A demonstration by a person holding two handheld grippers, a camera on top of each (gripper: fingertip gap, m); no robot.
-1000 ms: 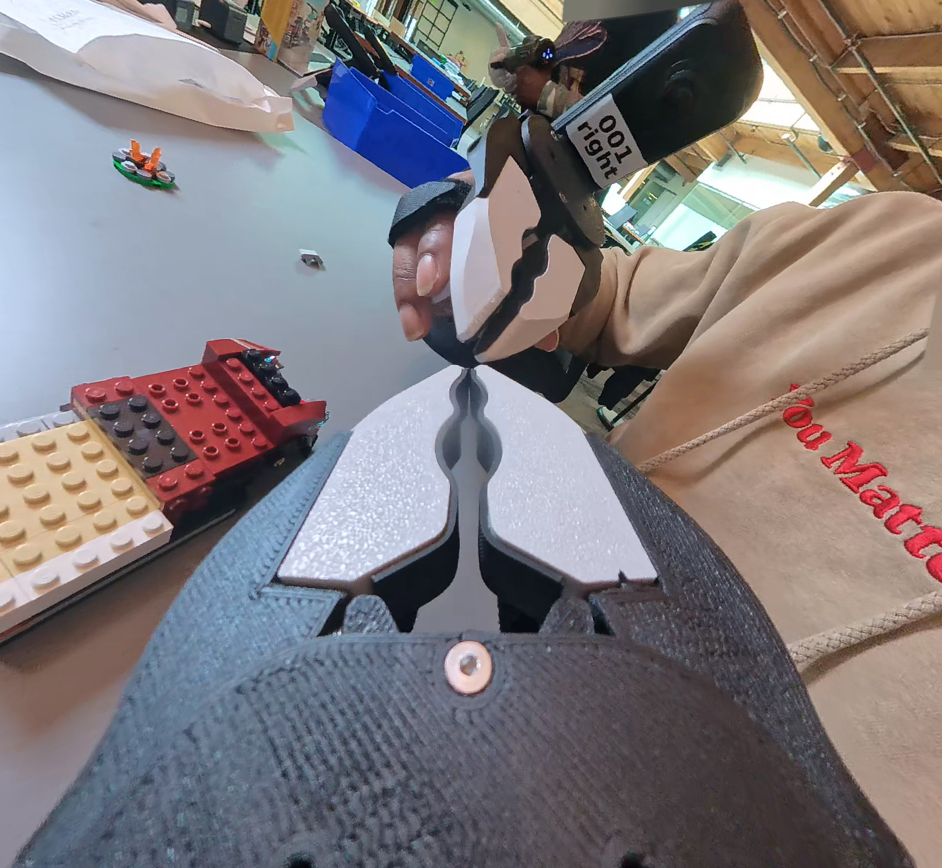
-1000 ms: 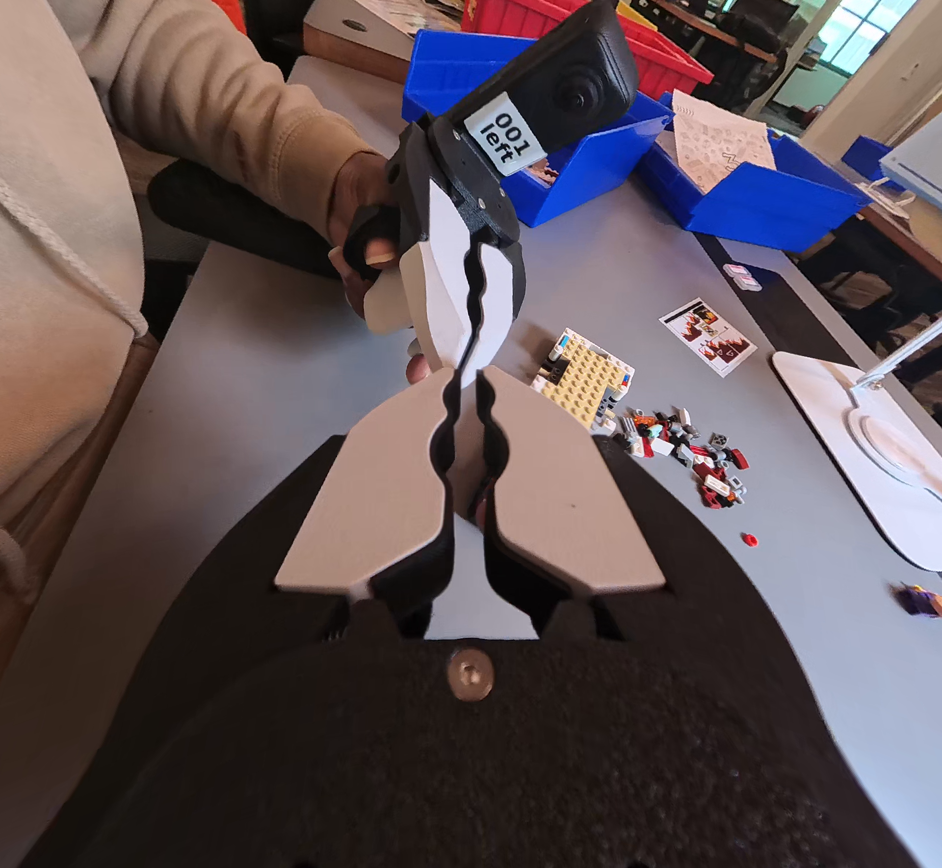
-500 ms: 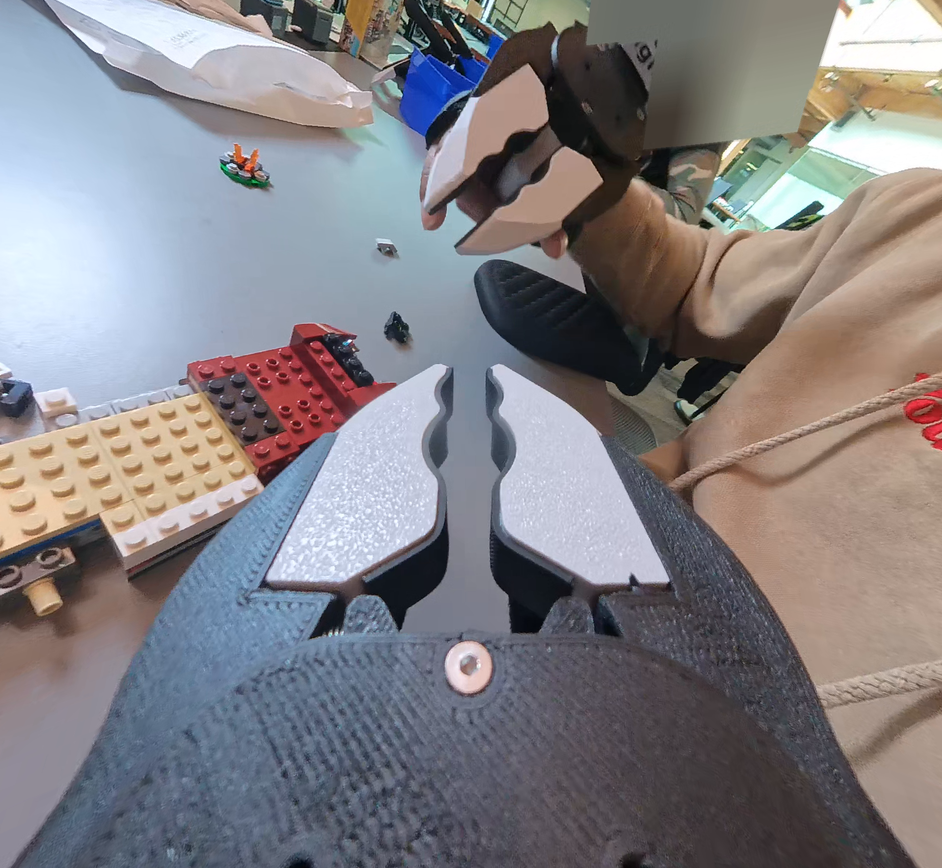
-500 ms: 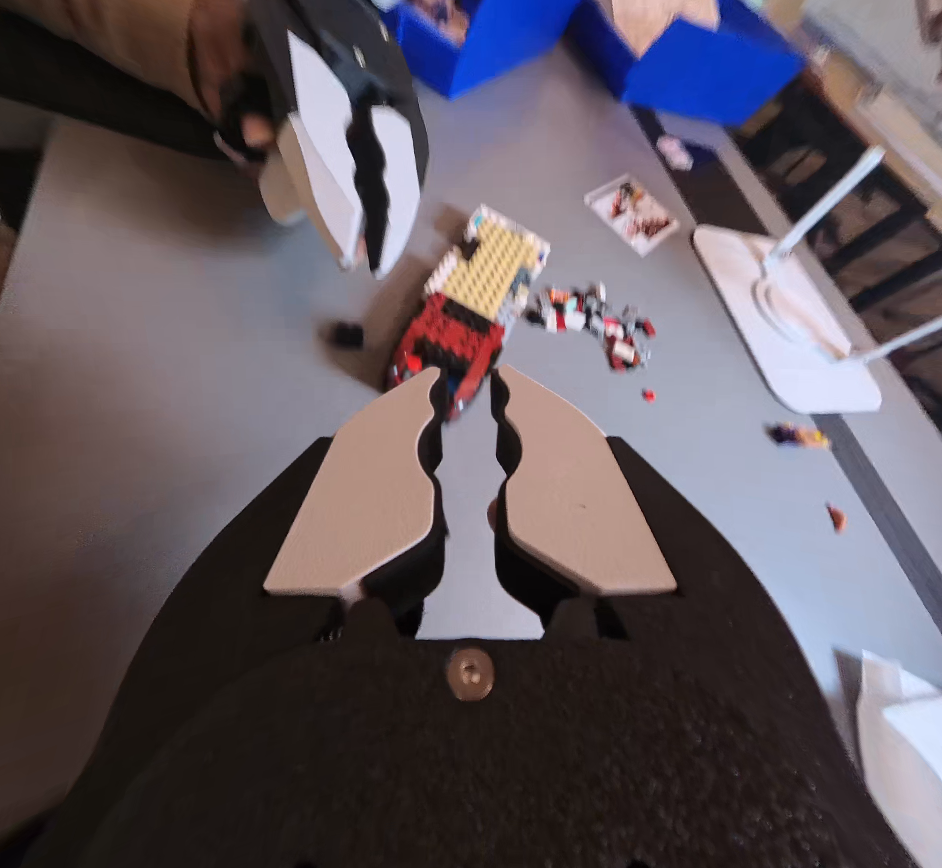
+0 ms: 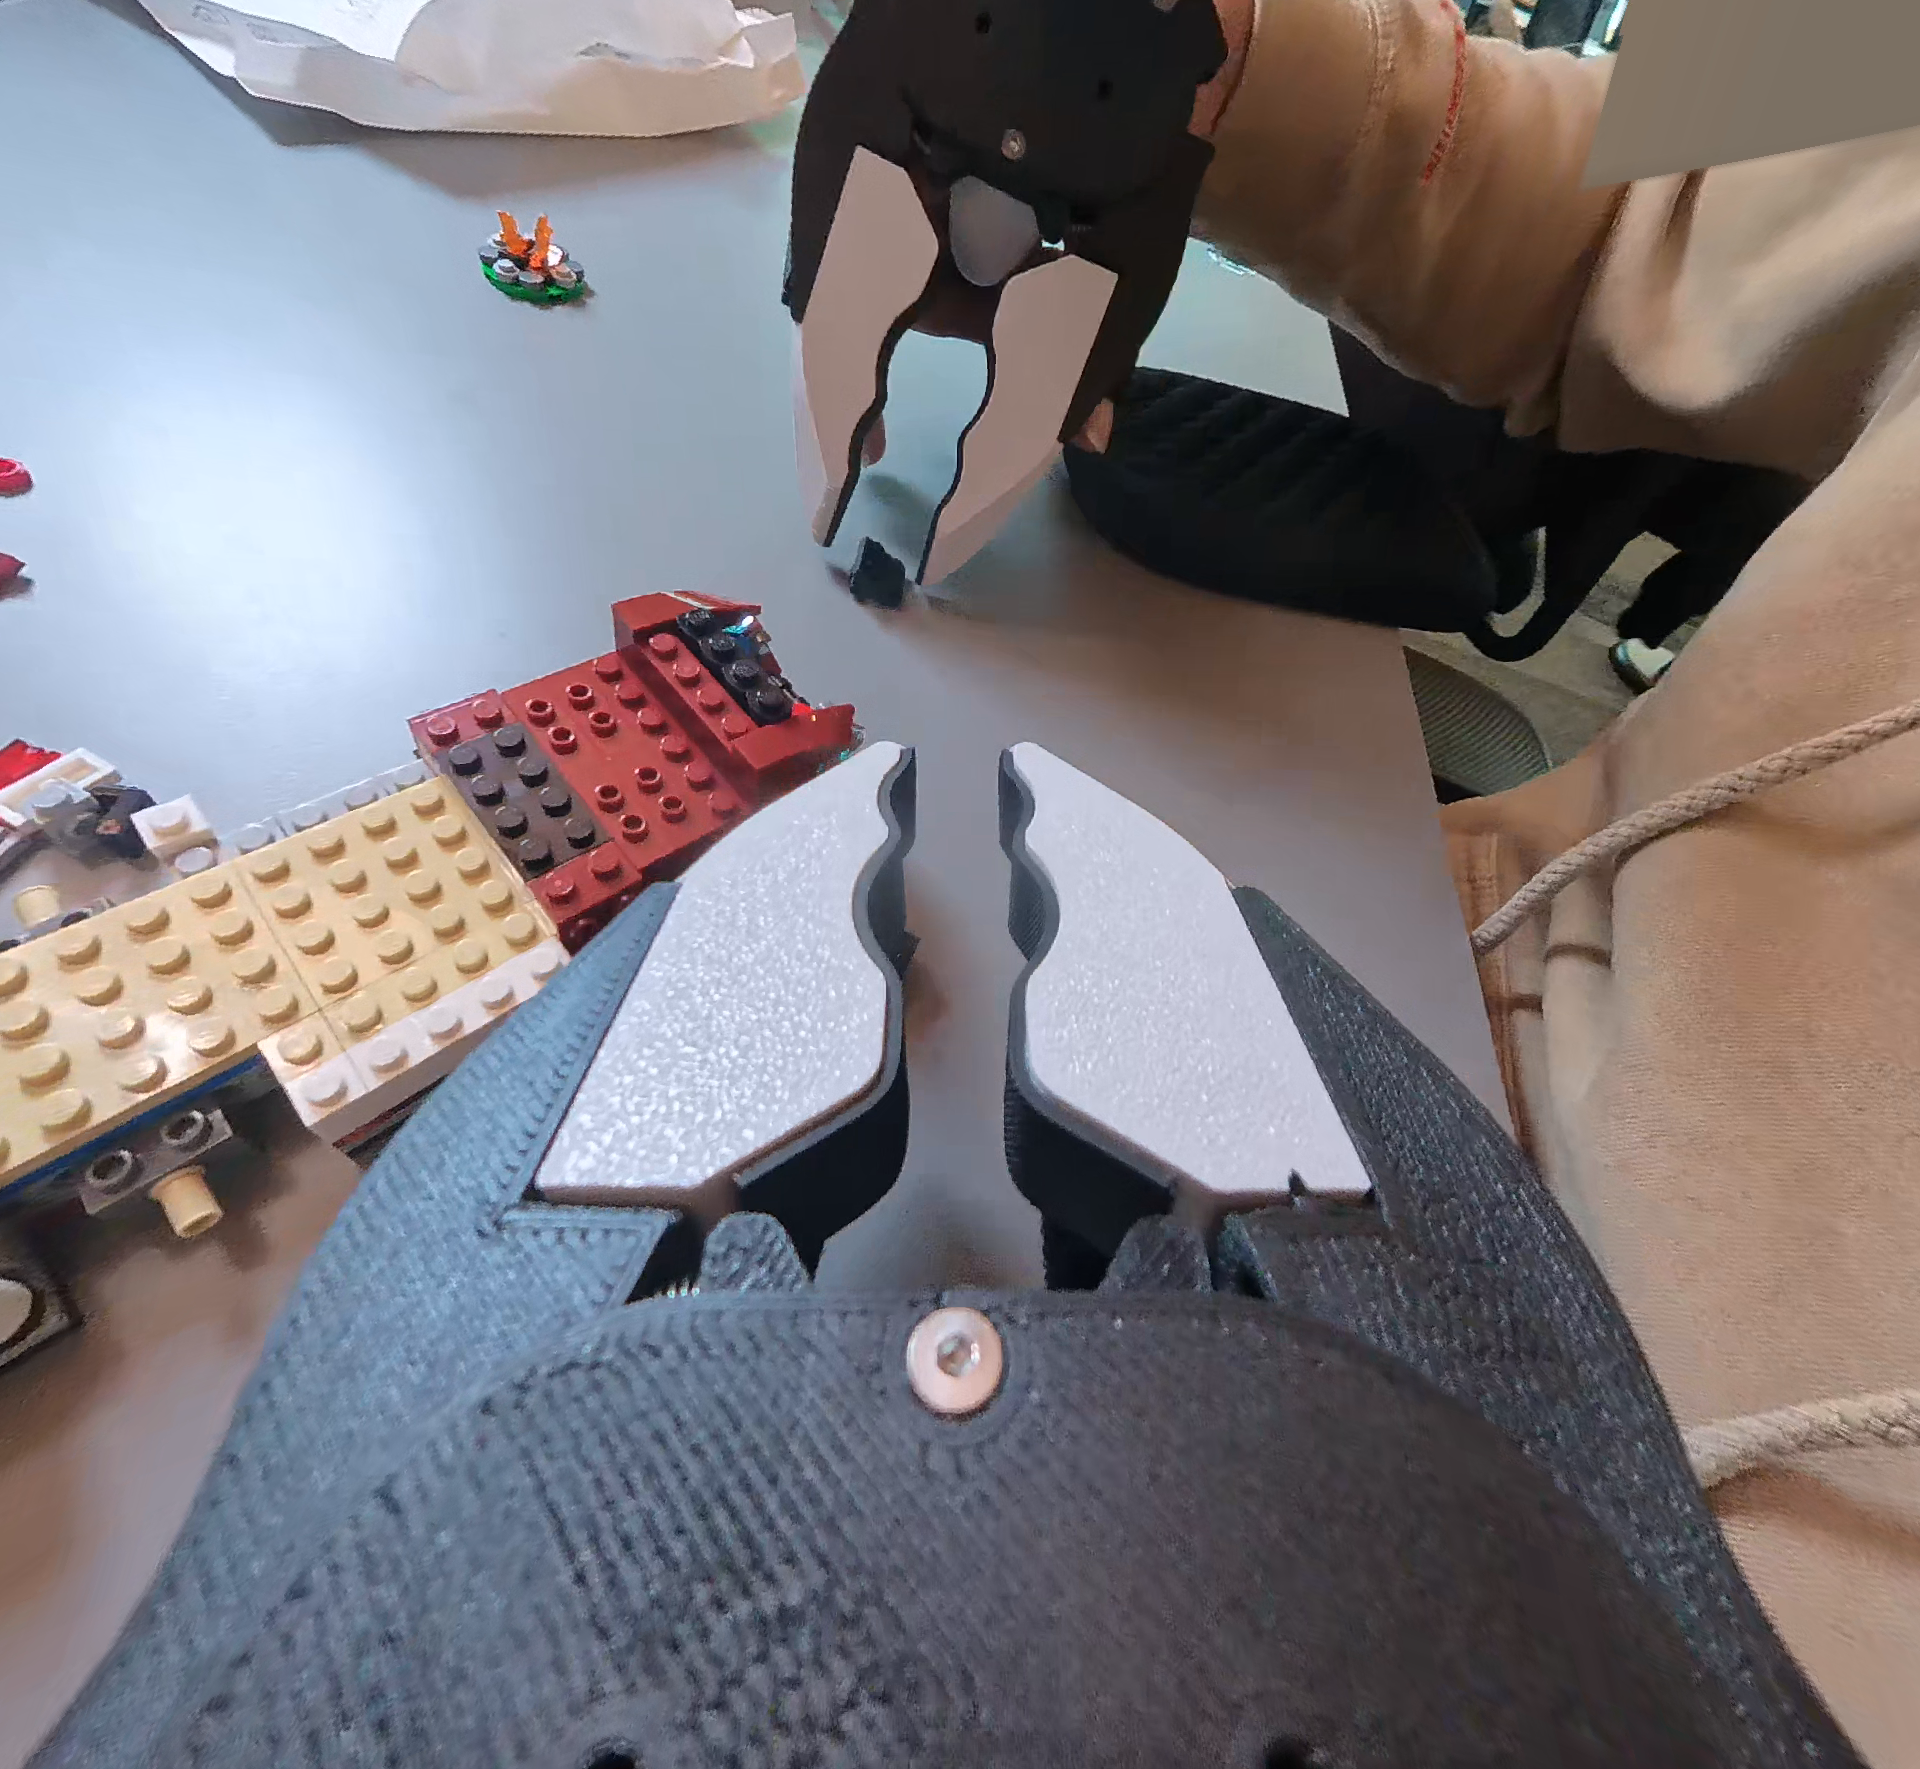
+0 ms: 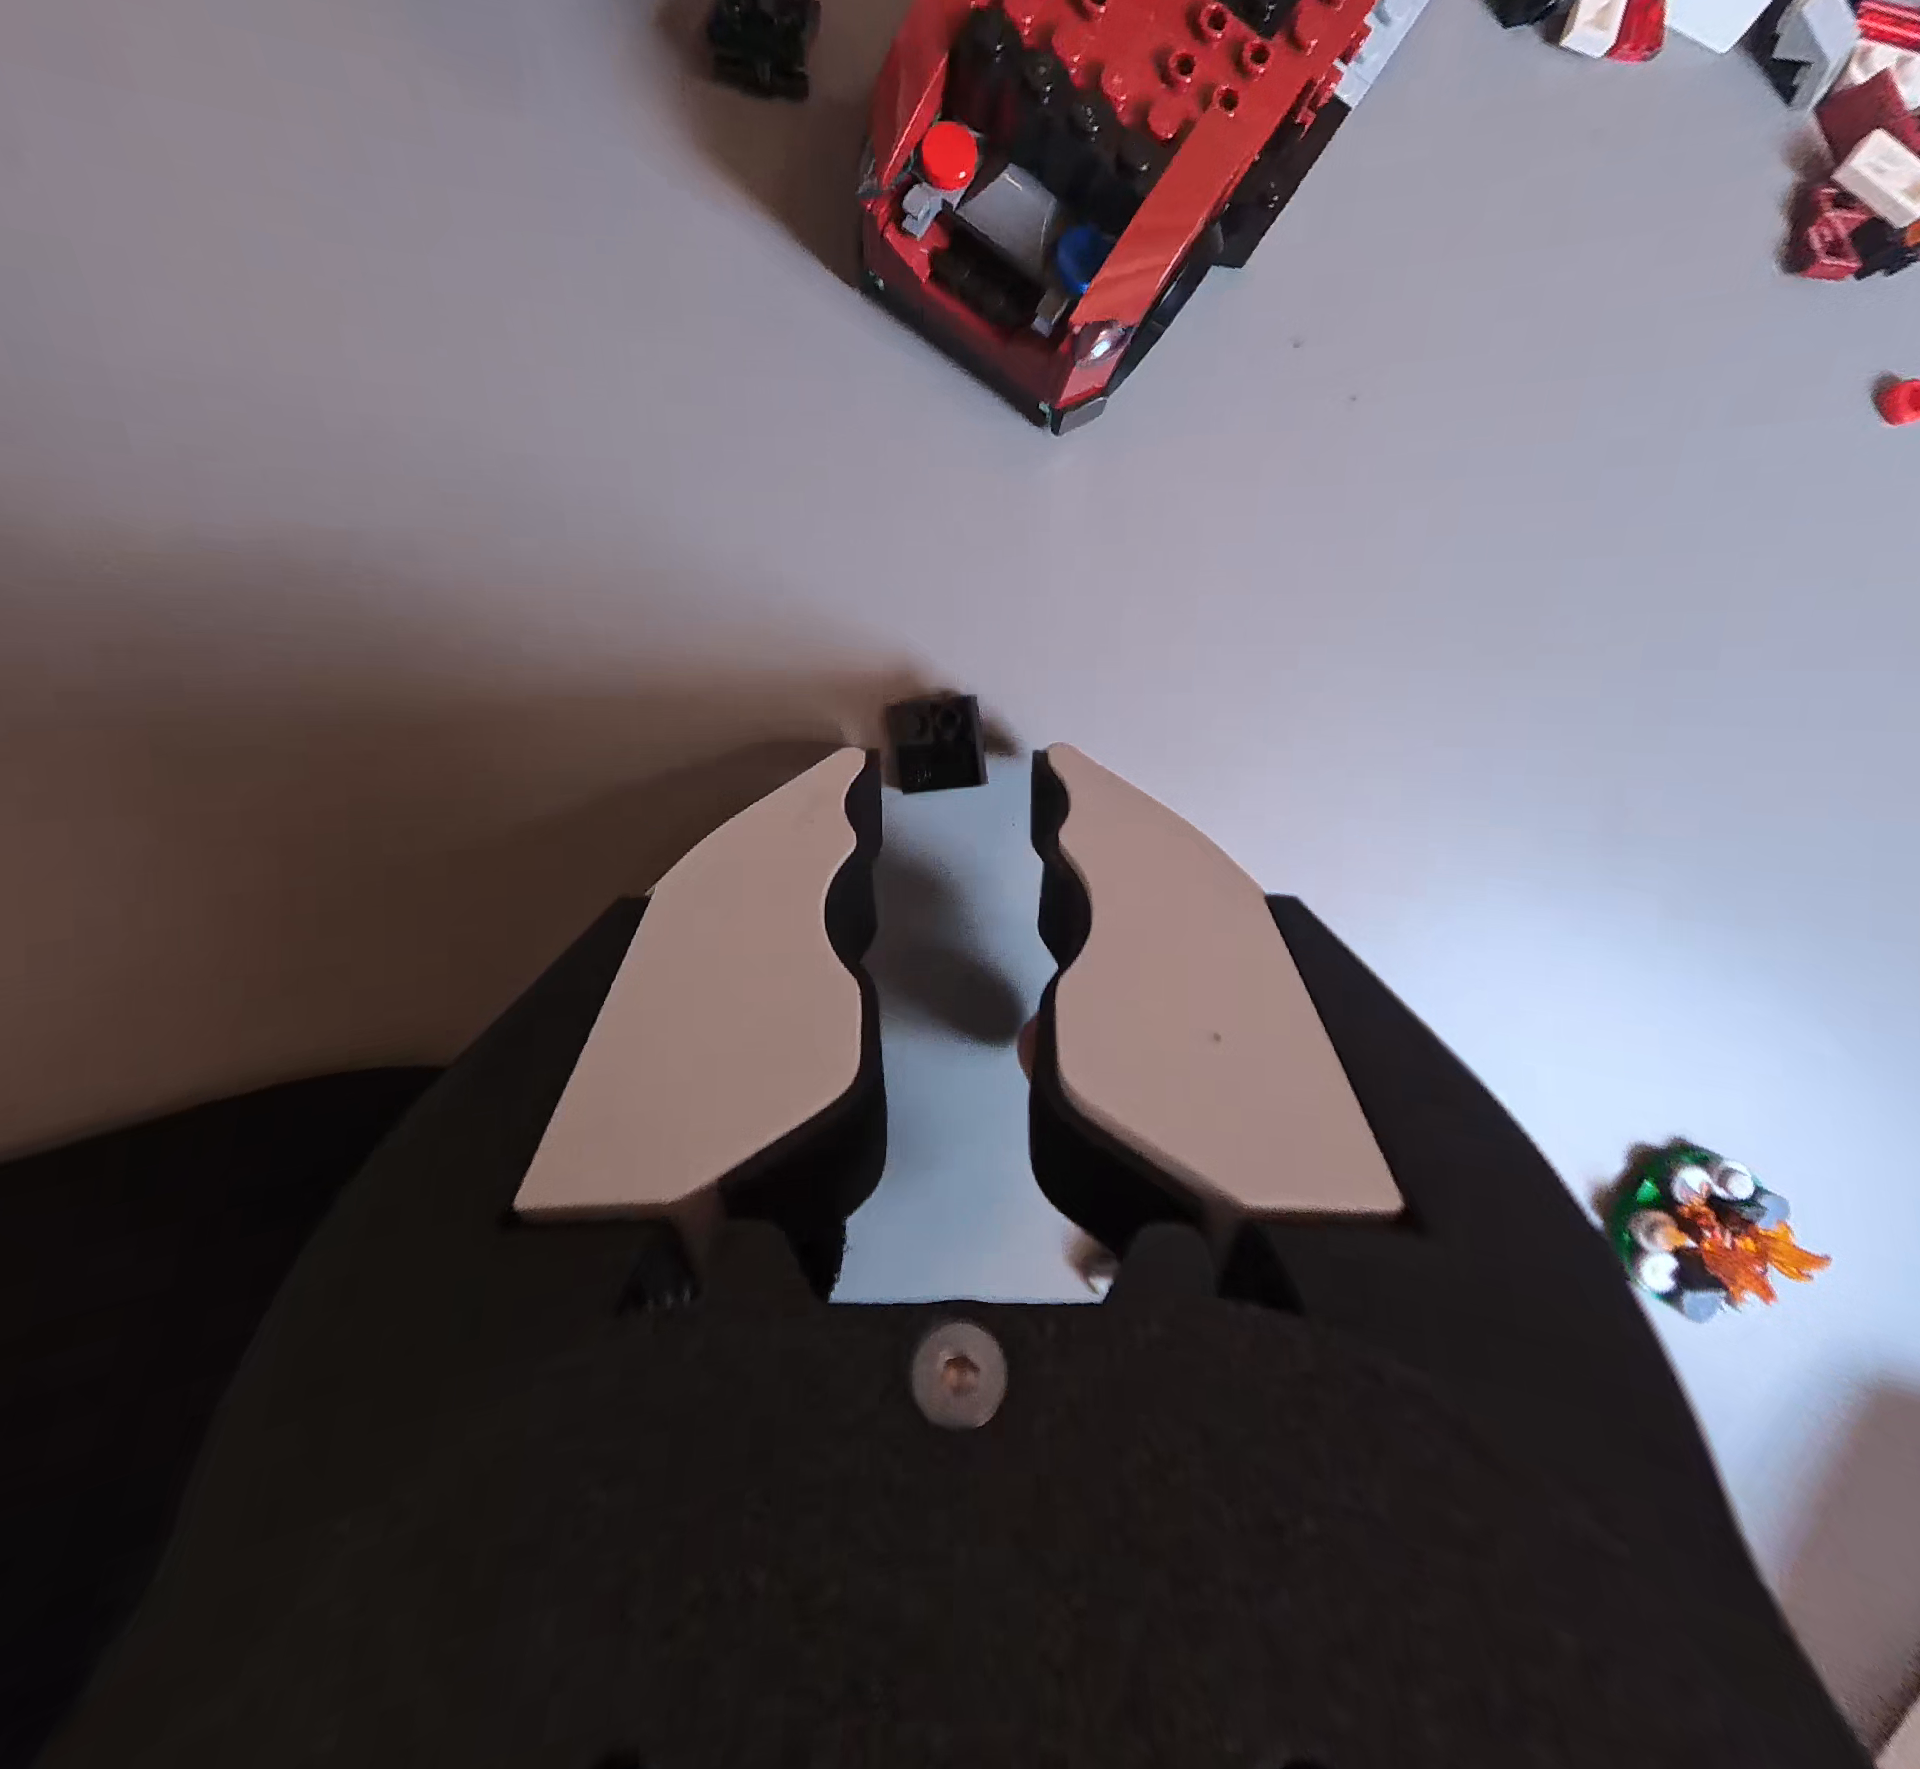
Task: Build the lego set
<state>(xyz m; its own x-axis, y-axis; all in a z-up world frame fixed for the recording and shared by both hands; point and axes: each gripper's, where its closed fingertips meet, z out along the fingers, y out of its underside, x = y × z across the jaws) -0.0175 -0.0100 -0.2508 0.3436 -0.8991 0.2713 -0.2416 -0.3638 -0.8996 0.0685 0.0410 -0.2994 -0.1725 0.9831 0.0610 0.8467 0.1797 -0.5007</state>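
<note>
Right gripper (image 6: 956, 763), jaws apart, straddles a small black plastic brick (image 6: 938, 745) hugging its nine-o'clock finger; closing off-centre could flick it away. Left gripper (image 5: 956, 763) hovers empty, jaws apart.

A big white paper bag (image 5: 436, 26) lies flat at the far side of the grey table (image 5: 260, 389). Near it stands a small green round piece with orange flames (image 5: 532, 259). A heap of loose small bricks (image 6: 1766, 26) in red, white, grey and black lies beside the tan end of the brick model. One small red stud (image 6: 1901, 398) sits apart from the heap.
</note>
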